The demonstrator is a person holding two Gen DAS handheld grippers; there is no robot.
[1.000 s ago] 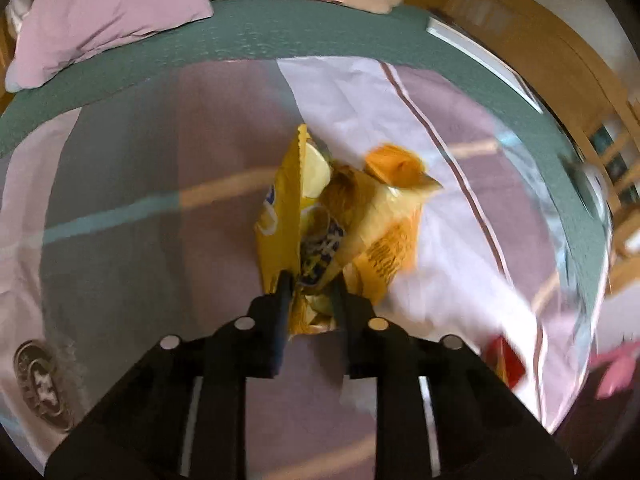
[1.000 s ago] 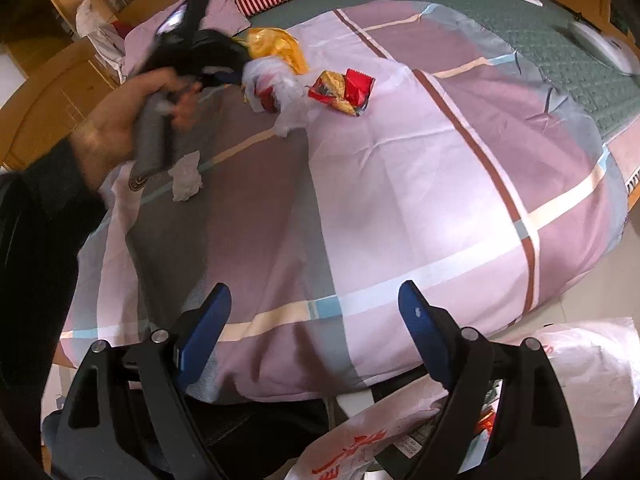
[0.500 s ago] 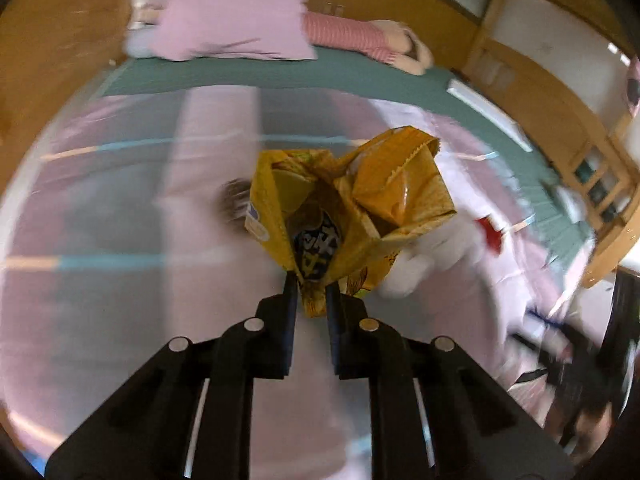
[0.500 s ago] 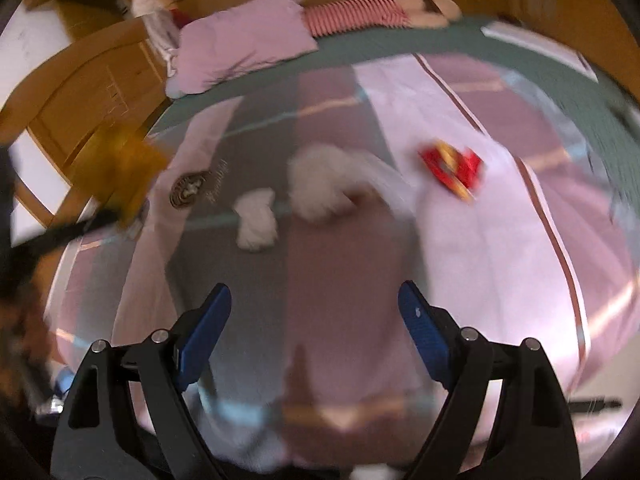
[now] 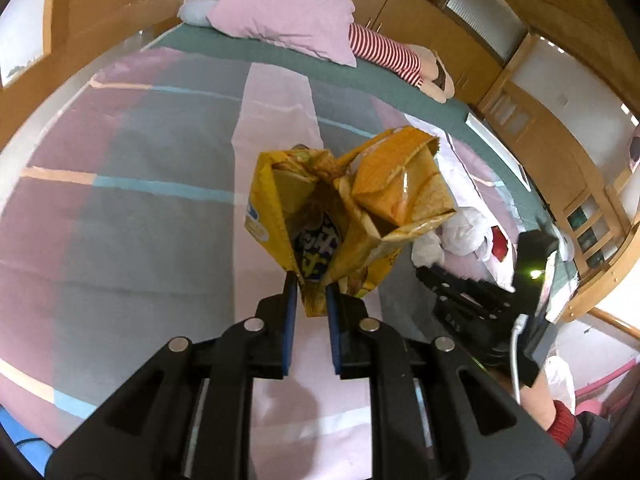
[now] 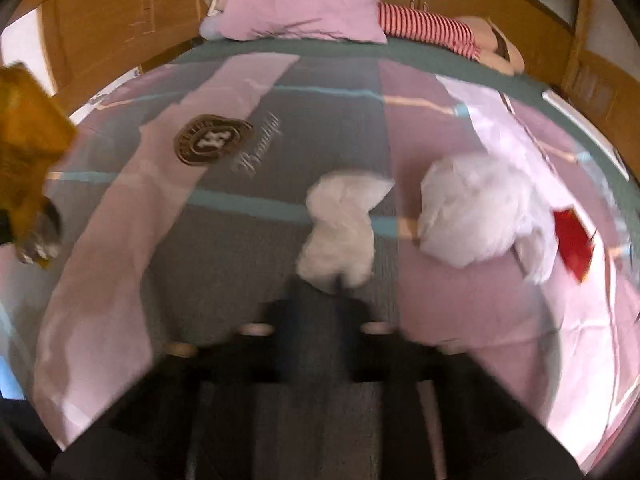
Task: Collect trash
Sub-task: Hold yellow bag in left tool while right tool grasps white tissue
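My left gripper [image 5: 311,284] is shut on a crumpled yellow chip bag [image 5: 348,208] and holds it above the bed. The bag also shows at the left edge of the right wrist view [image 6: 28,128]. My right gripper [image 6: 316,292] is blurred; its fingers look close together at the lower end of a crumpled white tissue [image 6: 340,228] on the quilt. A larger white plastic wad [image 6: 476,212] and a red wrapper [image 6: 574,240] lie to the right. In the left wrist view the right gripper's body [image 5: 492,292] sits by the white wad [image 5: 460,232].
The bed has a striped pink and grey quilt [image 5: 140,184] over a green sheet. A pink pillow [image 5: 284,12] and a striped stuffed doll [image 5: 396,60] lie at the head. Wooden cabinets [image 5: 580,184] run along the right.
My left gripper has lifted the chip bag and swung left. My right gripper has dropped down to the white tissue, and its fingers have come together from wide open.
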